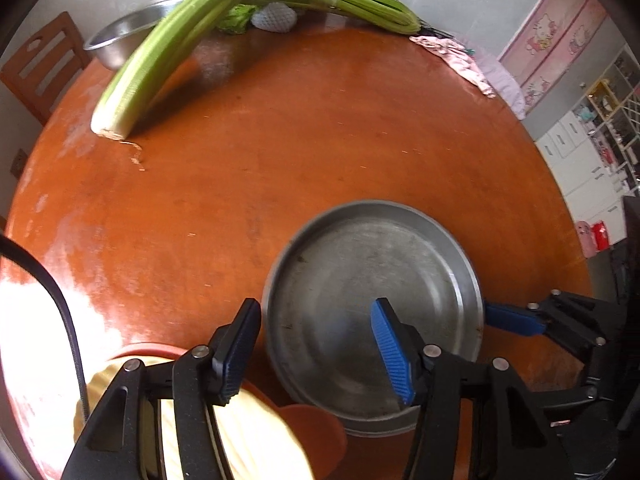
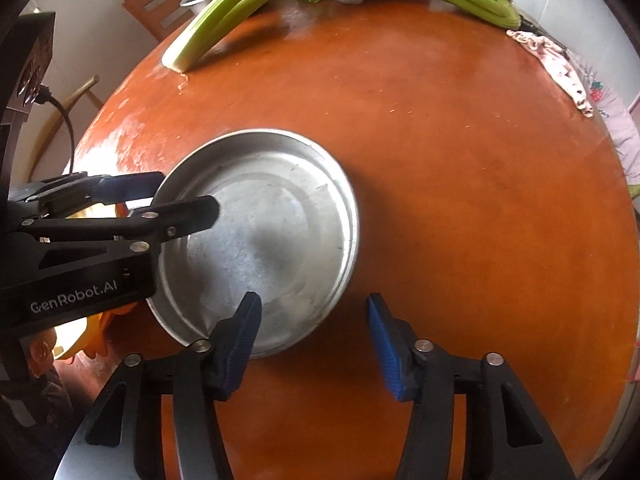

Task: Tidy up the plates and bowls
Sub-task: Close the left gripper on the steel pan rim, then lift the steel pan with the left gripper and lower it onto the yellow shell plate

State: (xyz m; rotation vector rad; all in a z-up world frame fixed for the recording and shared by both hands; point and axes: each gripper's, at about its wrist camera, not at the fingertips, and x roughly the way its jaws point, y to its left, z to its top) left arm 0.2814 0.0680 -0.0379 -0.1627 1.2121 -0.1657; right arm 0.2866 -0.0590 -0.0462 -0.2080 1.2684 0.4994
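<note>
Left wrist view: the round, shallow, dull grey metal plate [image 1: 372, 312] lies flat on the round orange-brown wooden table [image 1: 320, 140], near its front edge. The left gripper [image 1: 316, 352] straddles the plate's left rim, one blue-padded finger outside the rim and the other over the plate's inside. The jaws stand parted, and no pad is seen pressing on the metal, so nothing is grasped.

Right wrist view: the right gripper [image 2: 316, 344] straddles the plate's near-right rim in the same way, its left finger over the plate's inside and its right finger over bare table. Its jaws are likewise parted with no visible contact on the rim.

Task progress, as a judgement: organizing is at an early stage. One plate sits alone, not stacked, with both grippers placed at opposite rims. A grip on the rim has yet to be made. A second vessel, a shiny steel bowl [image 1: 132, 36], stands at the far left edge of the table, well apart from the plate.

Surroundings:
- Two long green celery bunches [image 1: 168, 48] lie across the far side; one rests over the steel bowl's rim and would hinder access to it.
- A white foam-net-wrapped object [image 1: 276, 18] sits between the celery bunches.
- A pink crumpled cloth [image 1: 460, 56] lies at the far right edge.
- An orange dish with pale yellow contents [image 1: 240, 432] sits just beside the plate, under the left gripper; its rim appears to touch or underlap the plate, though this cannot be confirmed.
- A wooden chair [image 1: 44, 64] stands beyond the table.
</note>
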